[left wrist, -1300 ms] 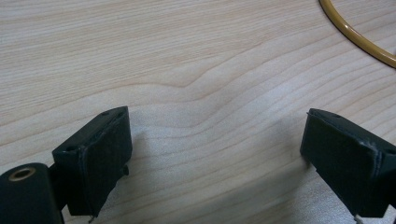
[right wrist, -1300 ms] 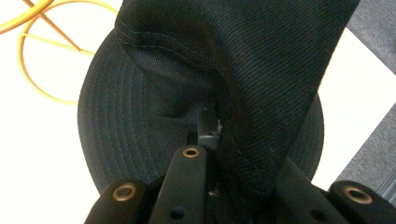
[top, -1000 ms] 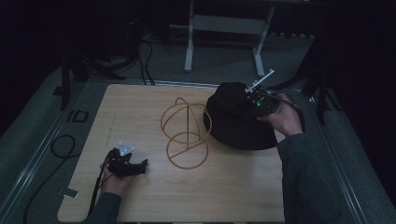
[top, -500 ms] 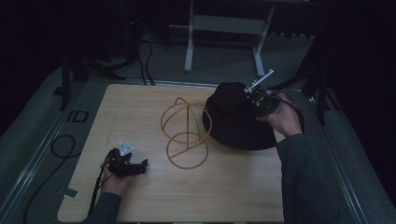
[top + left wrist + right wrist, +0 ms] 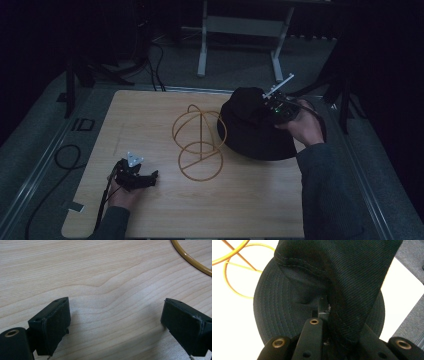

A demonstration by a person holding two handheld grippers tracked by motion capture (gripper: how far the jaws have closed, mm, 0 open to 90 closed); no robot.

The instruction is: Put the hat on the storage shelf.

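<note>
One fold of the black fabric bucket hat [image 5: 255, 127] sits pinched in my right gripper [image 5: 329, 322], beside the golden wire stand [image 5: 200, 142] it seems meant for, while my left gripper [image 5: 115, 322] rests wide apart (empty) nearer me.

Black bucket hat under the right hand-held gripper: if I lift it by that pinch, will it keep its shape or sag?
The black bucket hat will probably sag: its cloth already folds and drapes where the right hand-held gripper pinches it. It looks light, being thin stitched fabric. The brim may hold somewhat flatter, given its rows of stitching.
</note>
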